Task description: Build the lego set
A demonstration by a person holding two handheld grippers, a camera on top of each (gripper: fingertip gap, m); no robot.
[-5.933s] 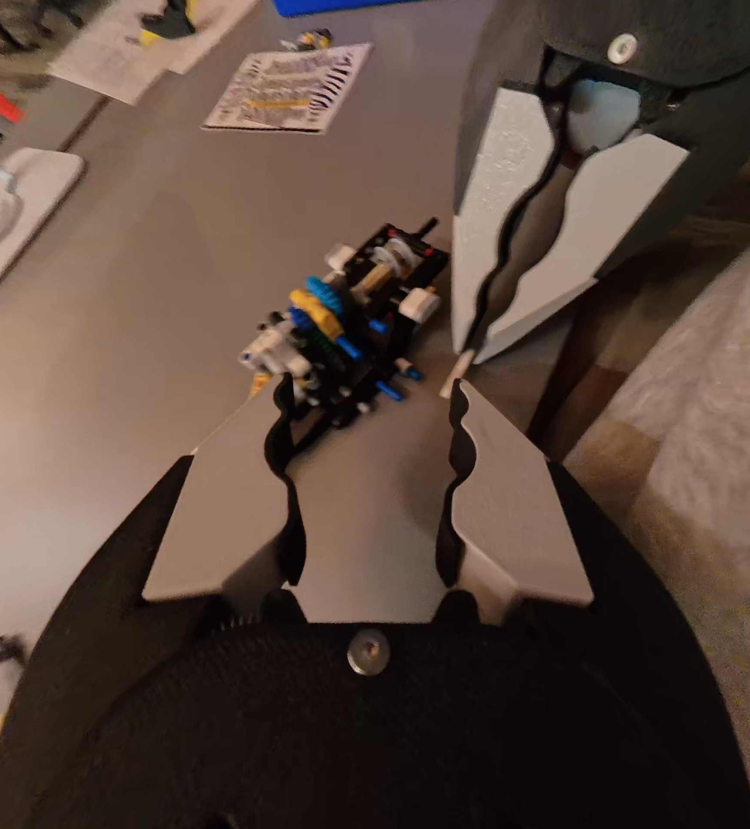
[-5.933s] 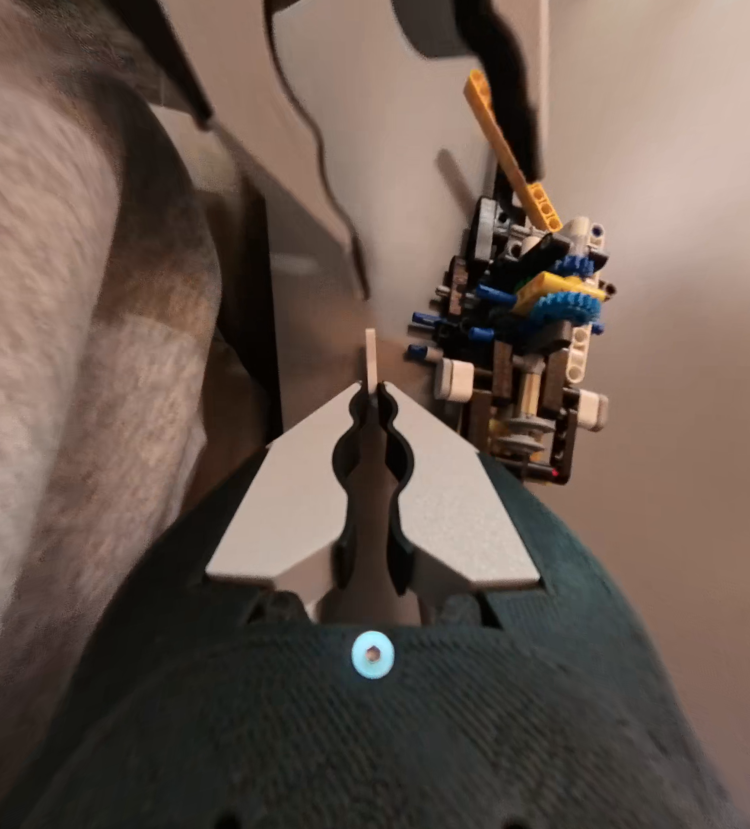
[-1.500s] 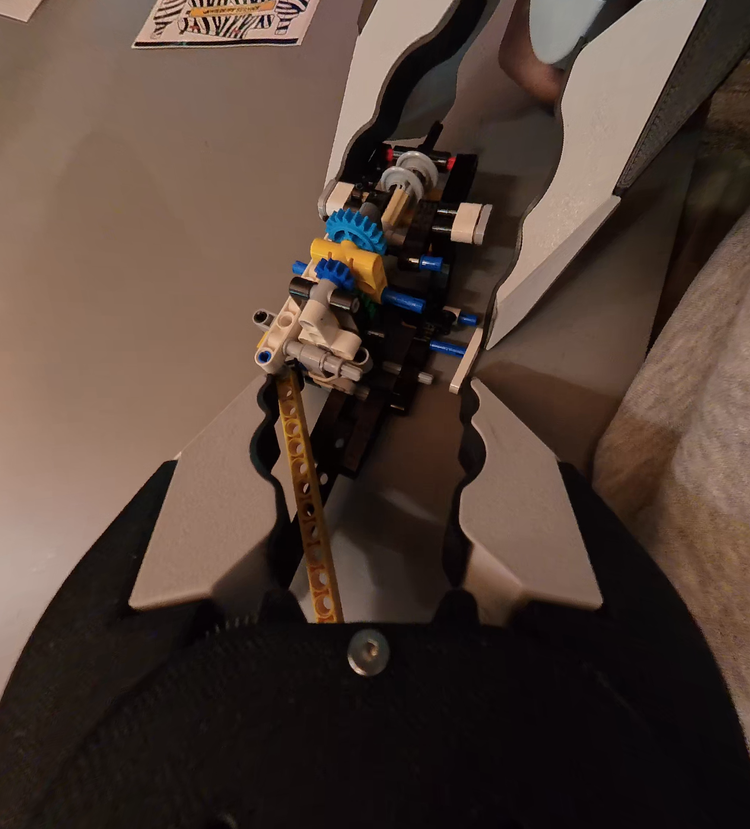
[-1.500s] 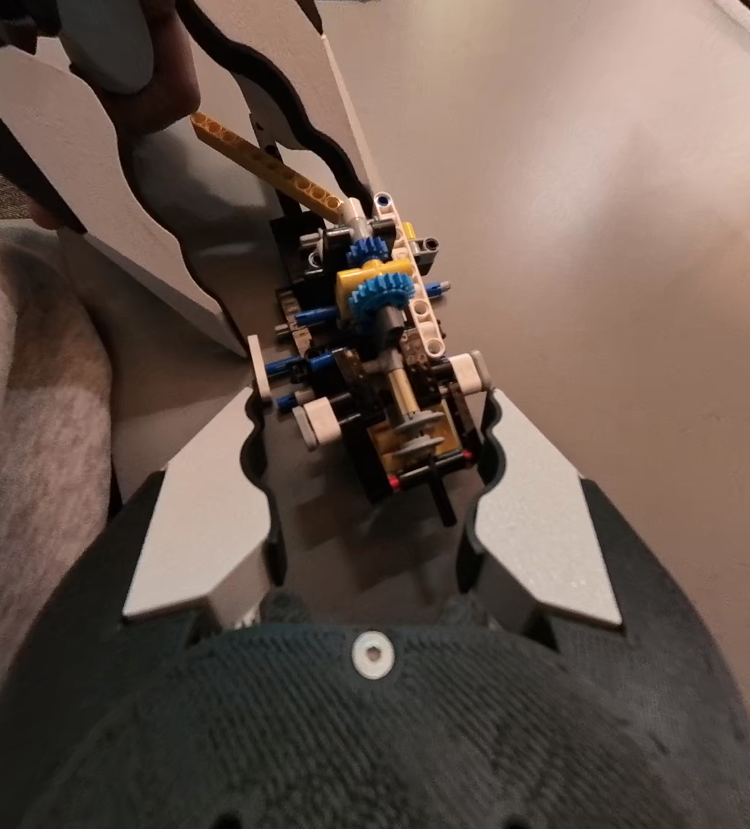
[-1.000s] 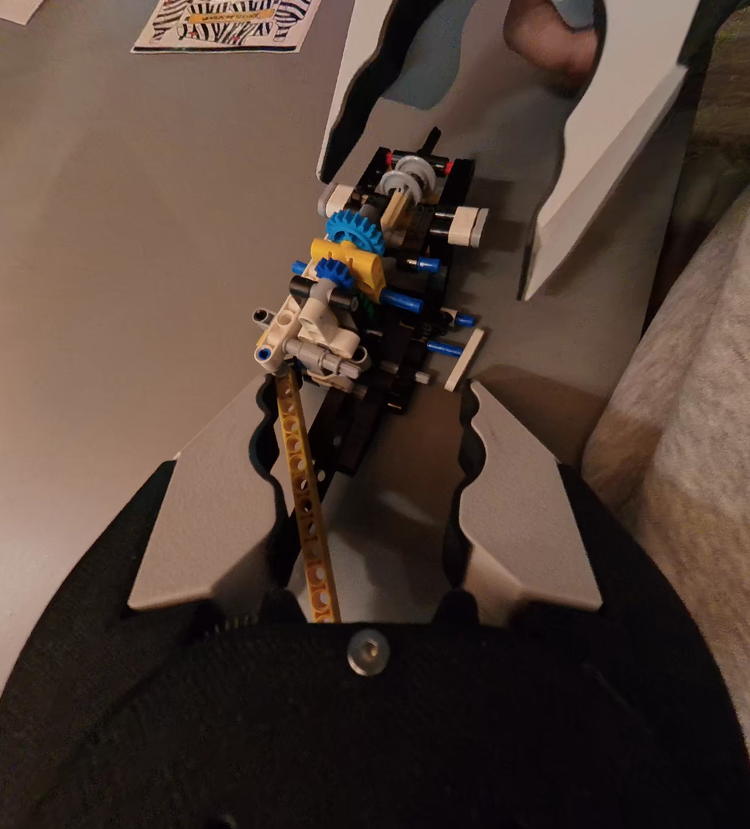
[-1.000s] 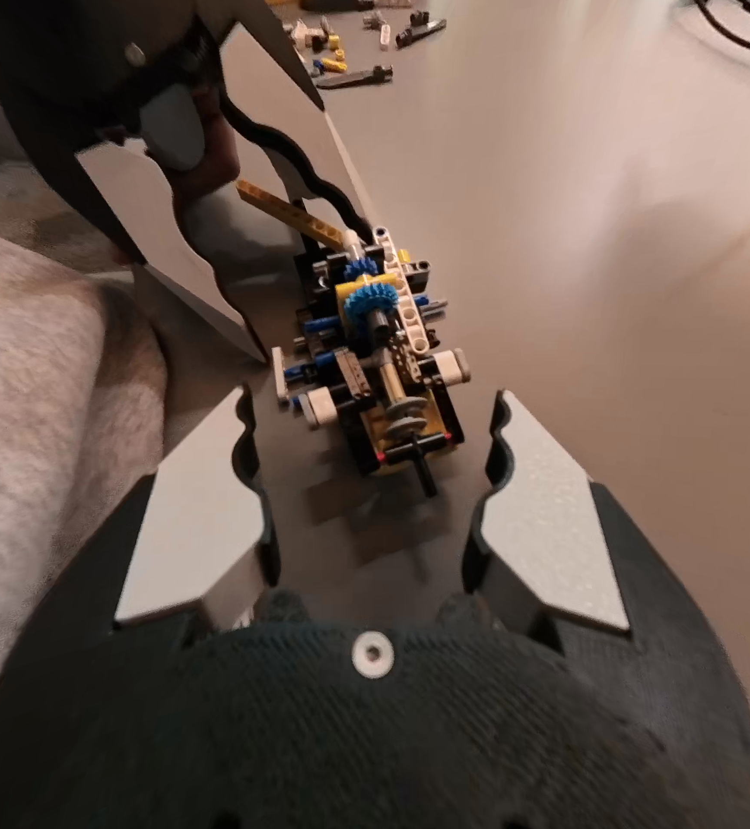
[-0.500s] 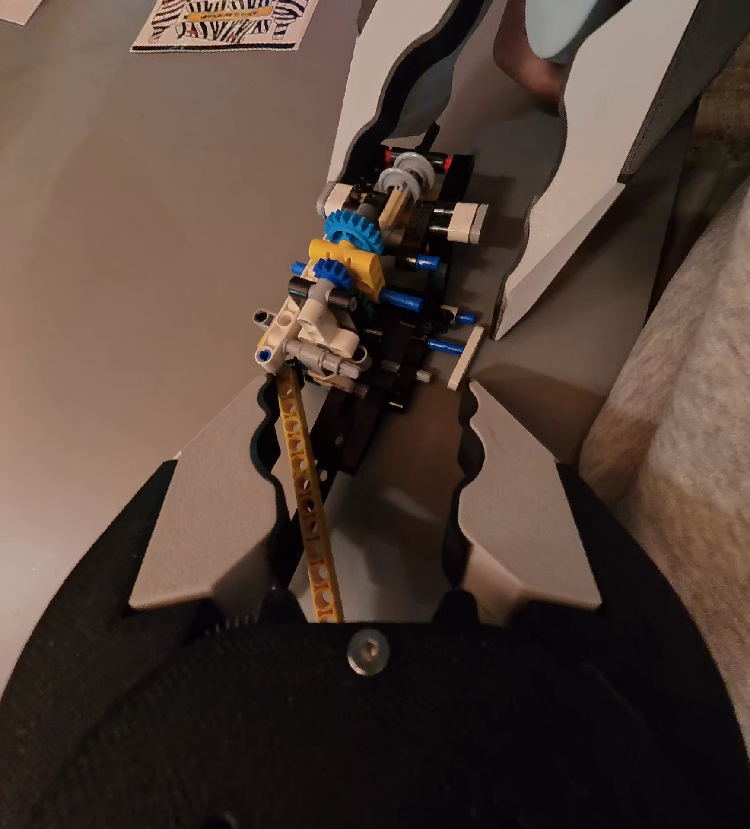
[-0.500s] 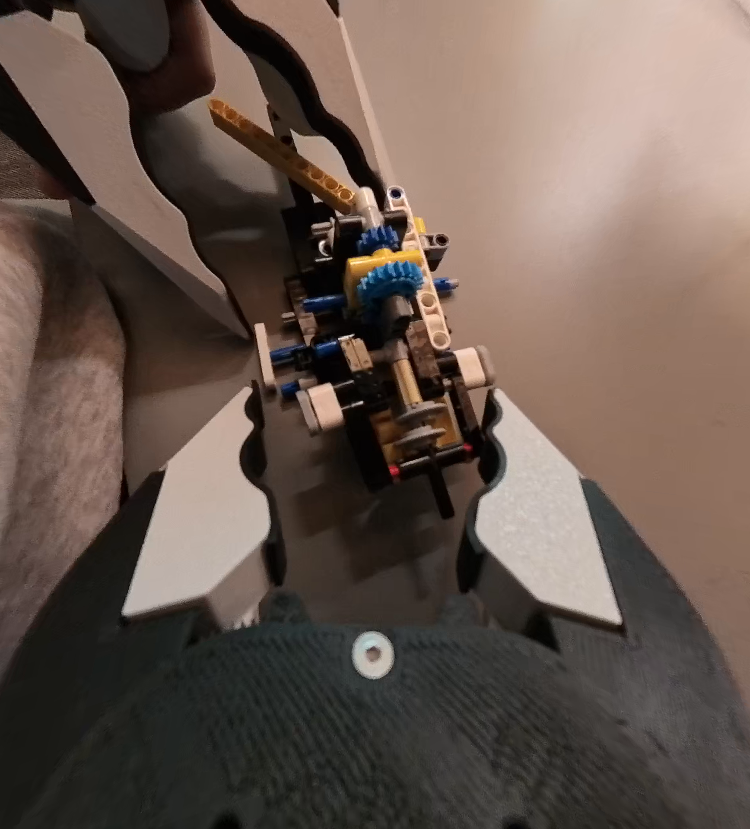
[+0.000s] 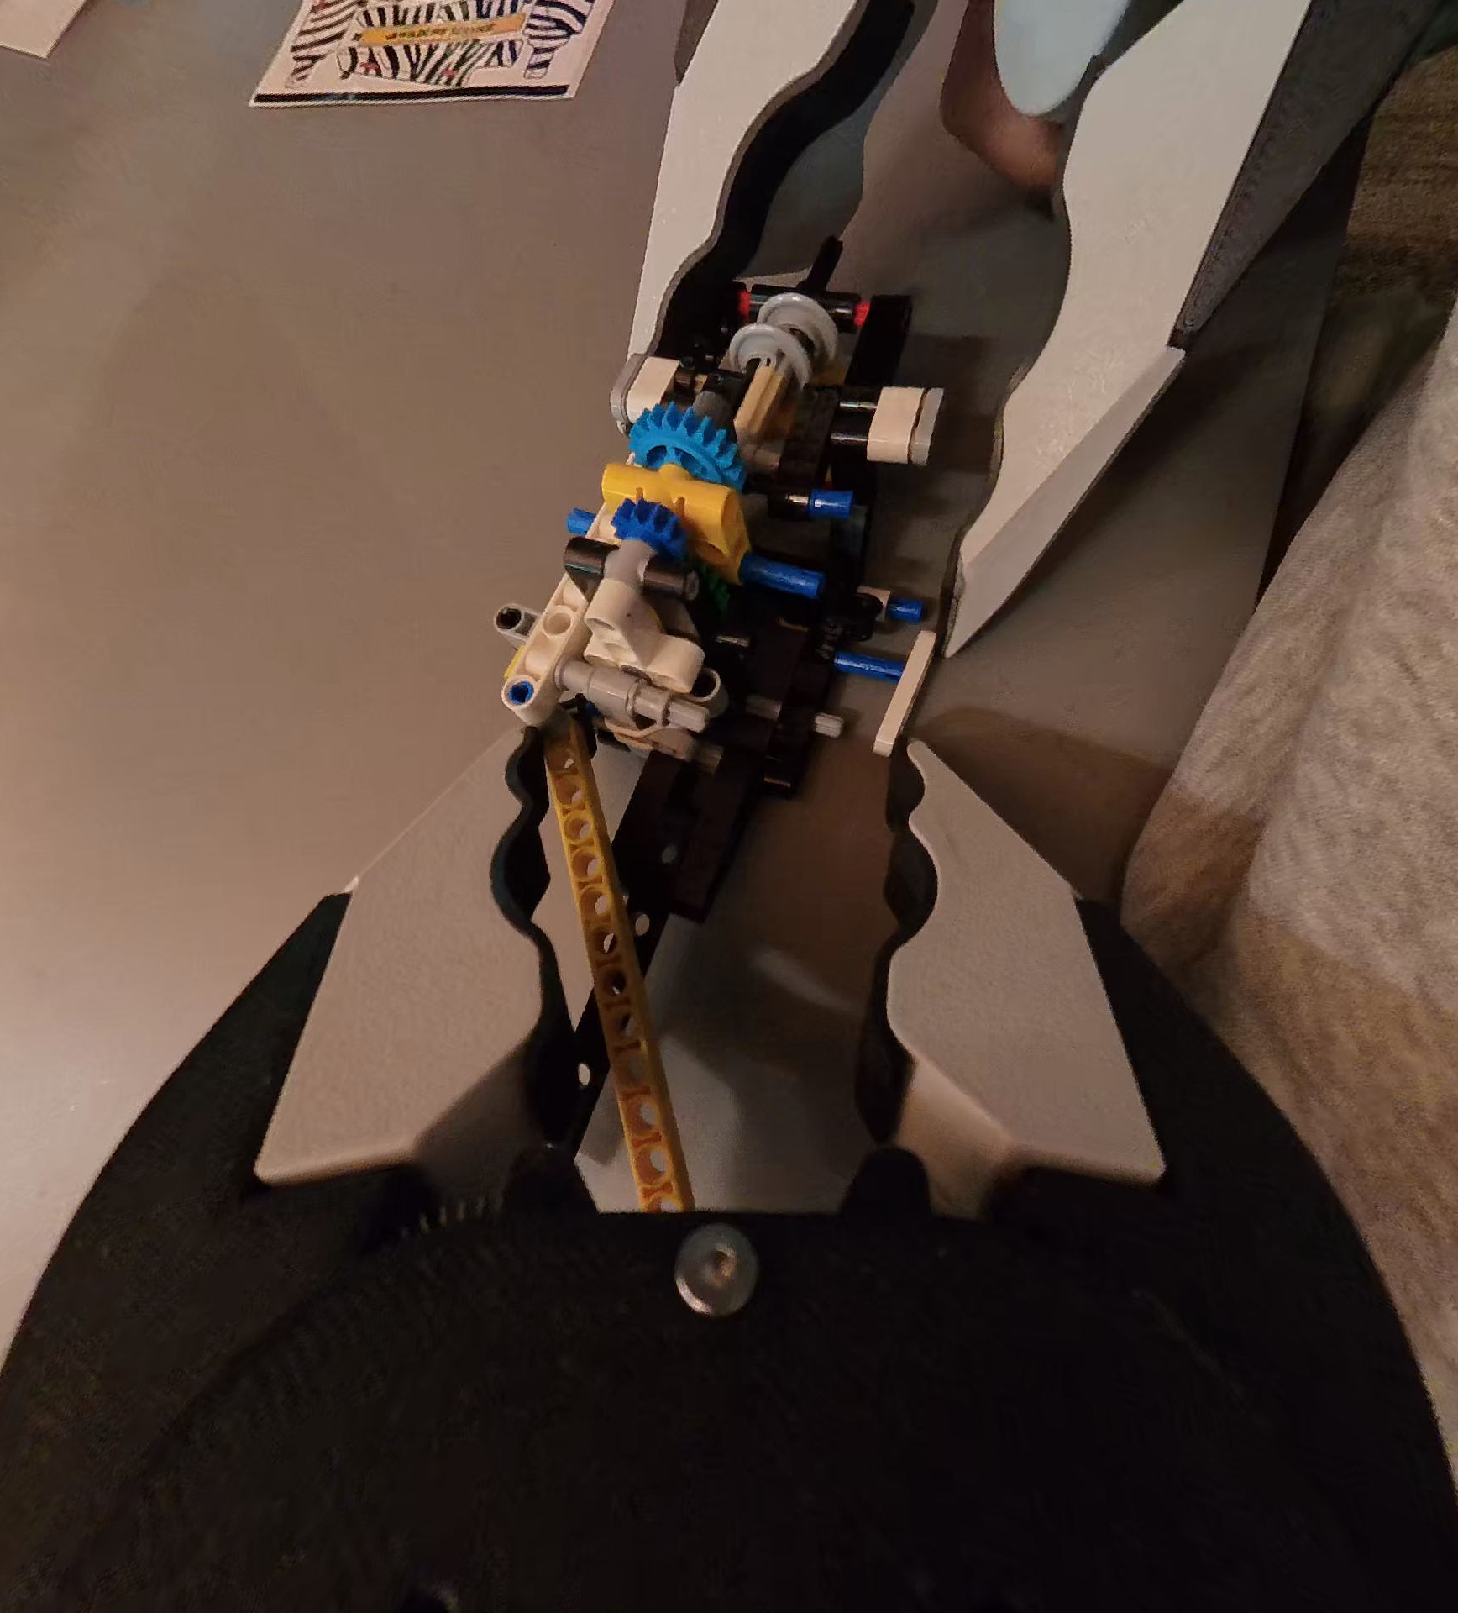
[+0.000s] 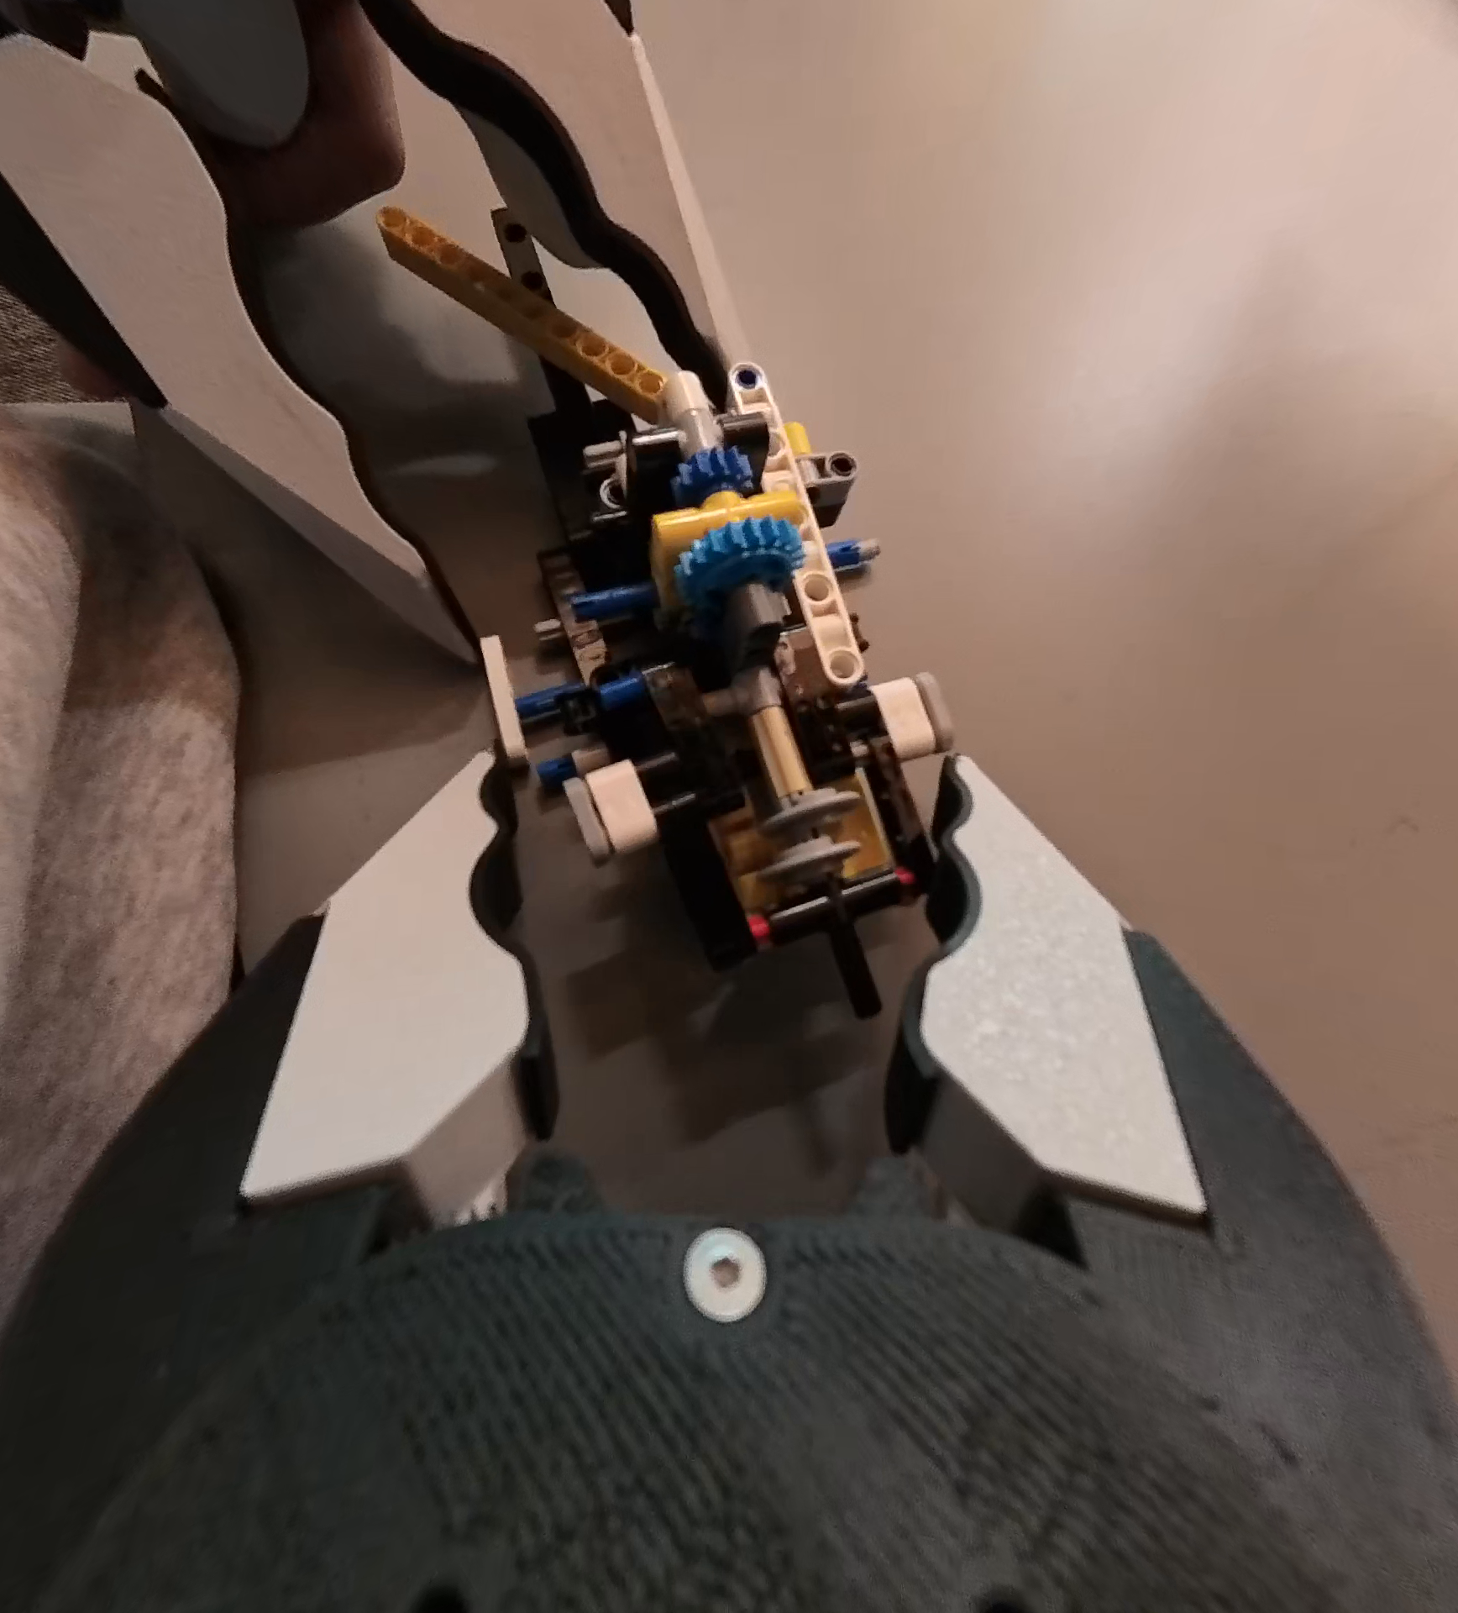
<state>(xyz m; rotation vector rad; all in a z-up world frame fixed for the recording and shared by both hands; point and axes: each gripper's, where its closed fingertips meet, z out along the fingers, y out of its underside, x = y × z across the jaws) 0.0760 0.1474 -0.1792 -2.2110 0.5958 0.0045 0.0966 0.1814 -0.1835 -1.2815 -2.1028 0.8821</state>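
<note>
Straddling the lego chassis (image 9: 734, 559) on the grey table (image 9: 228, 436): my left gripper (image 9: 708, 768) at 6 o'clock, right gripper (image 10: 717, 785) opposite, both wide open, holding nothing. Risk: closing off-centre knocks the loose yellow beam (image 9: 612, 951) or skews the gears.

Left gripper (image 9: 712, 742) and right gripper (image 10: 721, 768) face each other, jaws spread wide.
</note>
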